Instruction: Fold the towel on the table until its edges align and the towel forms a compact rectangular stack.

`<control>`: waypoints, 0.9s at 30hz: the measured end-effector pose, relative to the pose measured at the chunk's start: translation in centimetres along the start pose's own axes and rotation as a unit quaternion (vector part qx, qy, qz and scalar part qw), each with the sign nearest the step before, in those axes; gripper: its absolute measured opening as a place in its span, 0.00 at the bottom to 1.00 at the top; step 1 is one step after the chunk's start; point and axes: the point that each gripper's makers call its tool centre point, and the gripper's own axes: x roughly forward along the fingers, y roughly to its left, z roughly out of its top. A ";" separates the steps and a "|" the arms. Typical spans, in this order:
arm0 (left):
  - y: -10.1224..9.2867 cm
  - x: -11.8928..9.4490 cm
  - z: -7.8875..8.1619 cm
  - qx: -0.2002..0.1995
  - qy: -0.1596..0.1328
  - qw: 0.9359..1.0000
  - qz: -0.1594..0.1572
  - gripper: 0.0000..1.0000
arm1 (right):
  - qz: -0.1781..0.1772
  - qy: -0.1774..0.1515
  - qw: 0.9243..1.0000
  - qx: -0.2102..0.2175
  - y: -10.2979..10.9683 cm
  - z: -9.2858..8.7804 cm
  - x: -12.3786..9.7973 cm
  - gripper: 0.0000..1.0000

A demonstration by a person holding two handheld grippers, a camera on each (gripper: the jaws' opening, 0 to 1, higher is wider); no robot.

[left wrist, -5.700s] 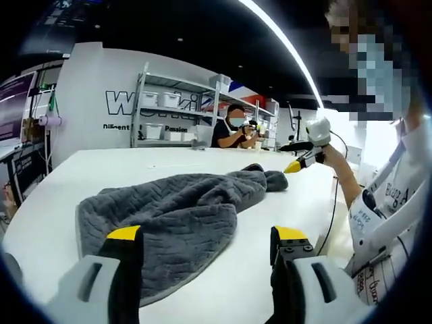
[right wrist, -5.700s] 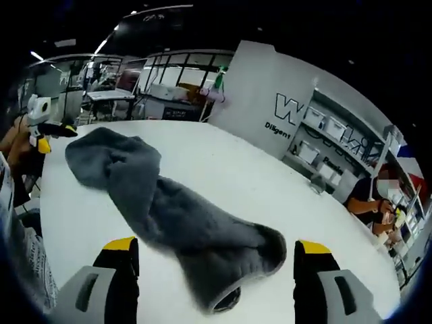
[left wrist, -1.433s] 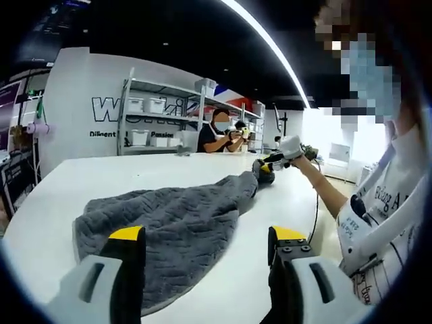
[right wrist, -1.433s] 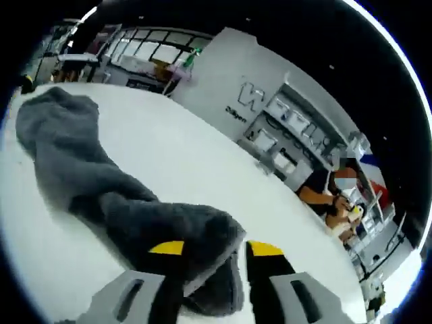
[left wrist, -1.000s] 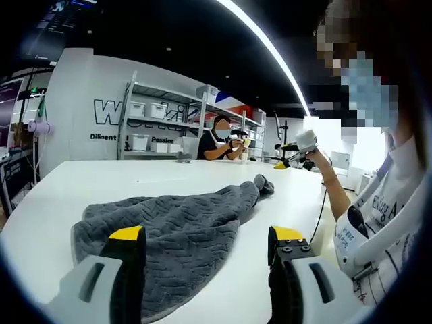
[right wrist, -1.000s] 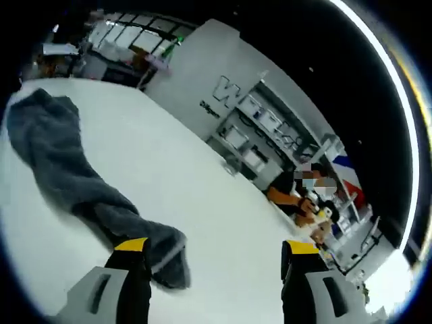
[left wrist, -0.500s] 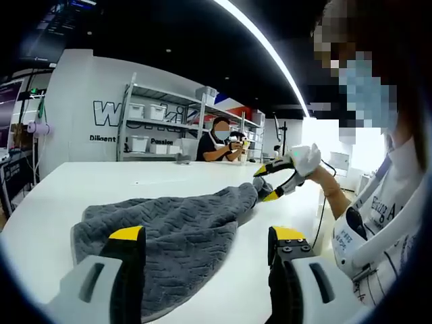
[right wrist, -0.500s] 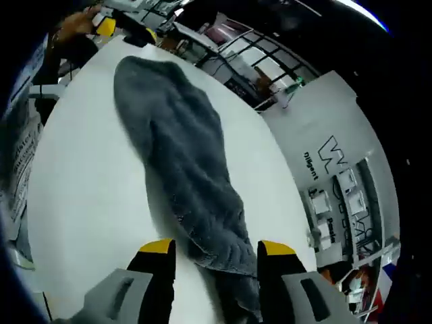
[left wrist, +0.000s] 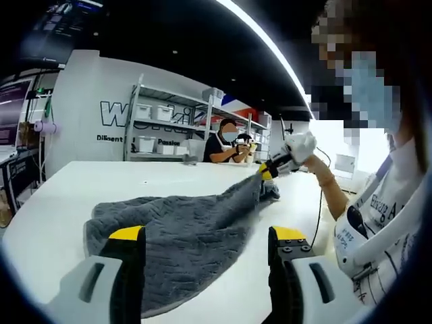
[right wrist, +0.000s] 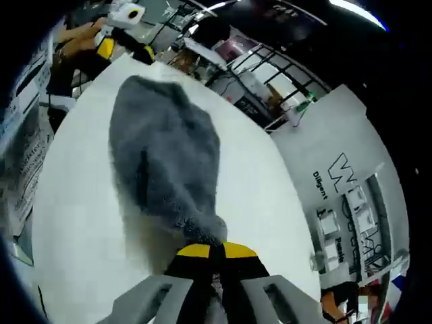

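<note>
A grey towel is seen lying stretched on the white table, with no fold yet made. It is drawn out into a long tapering shape: the broad end lies close to the left gripper, and the narrow end runs away from it towards the right gripper.

In the right gripper view the right gripper is shown with its yellow tips pressed together on the narrow end of the towel, which is pinched and lifted slightly off the table. From that grip the cloth fans out along its long axis towards the left gripper, seen past the towel's far edge.

The left gripper is held with its jaws spread wide and nothing between them. The broad end of the towel is spread under and just ahead of these jaws, apparently untouched.

The towel's long axis is thus judged to run from one gripper to the other. The broad end is nearer the left gripper, so the next grasp is probably to be taken there, on a corner at that end.
</note>
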 end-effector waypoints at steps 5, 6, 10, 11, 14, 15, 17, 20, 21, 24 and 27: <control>-0.3 -0.5 0.0 0.001 -0.003 1.000 0.002 0.78 | -0.047 0.037 0.998 -0.004 -6.9 -1.1 2.8 0.03; -0.3 -0.6 0.0 0.000 -0.003 1.000 0.001 0.78 | -0.044 0.046 0.998 -0.003 -7.5 -1.6 4.1 0.03; -0.5 -1.1 -0.3 0.001 0.001 1.000 0.005 0.78 | -0.029 0.088 0.996 0.002 -9.4 -4.4 9.1 0.03; -0.5 -1.2 -0.3 0.001 0.000 1.000 0.006 0.78 | -0.029 0.091 0.995 0.003 -9.6 -4.7 9.4 0.03; -0.2 -1.6 -0.3 -0.002 -0.004 1.000 0.011 0.78 | -0.022 0.123 0.992 0.023 -10.5 -7.5 13.1 0.03; -0.2 -1.7 -0.3 -0.002 -0.004 1.000 0.012 0.78 | -0.015 0.128 0.991 0.031 -10.4 -8.1 14.0 0.03; -0.1 -1.7 -0.4 -0.002 -0.004 1.000 0.014 0.78 | -0.007 0.135 0.990 0.040 -9.9 -9.1 15.2 0.03; -0.1 -1.8 -0.5 -0.004 -0.004 1.000 0.015 0.78 | 0.002 0.143 0.988 0.050 -9.2 -10.3 16.6 0.03; -0.1 -1.8 -0.5 -0.005 -0.004 1.000 0.016 0.78 | 0.007 0.147 0.988 0.055 -9.1 -10.7 17.1 0.03; -0.2 -1.6 -0.7 -0.007 -0.004 1.000 0.014 0.78 | 0.013 0.150 0.986 0.069 -8.6 -11.6 18.0 0.03; -0.3 -1.5 -0.8 -0.008 -0.003 1.000 0.011 0.78 | 0.021 0.150 0.985 0.081 -8.3 -12.2 18.5 0.03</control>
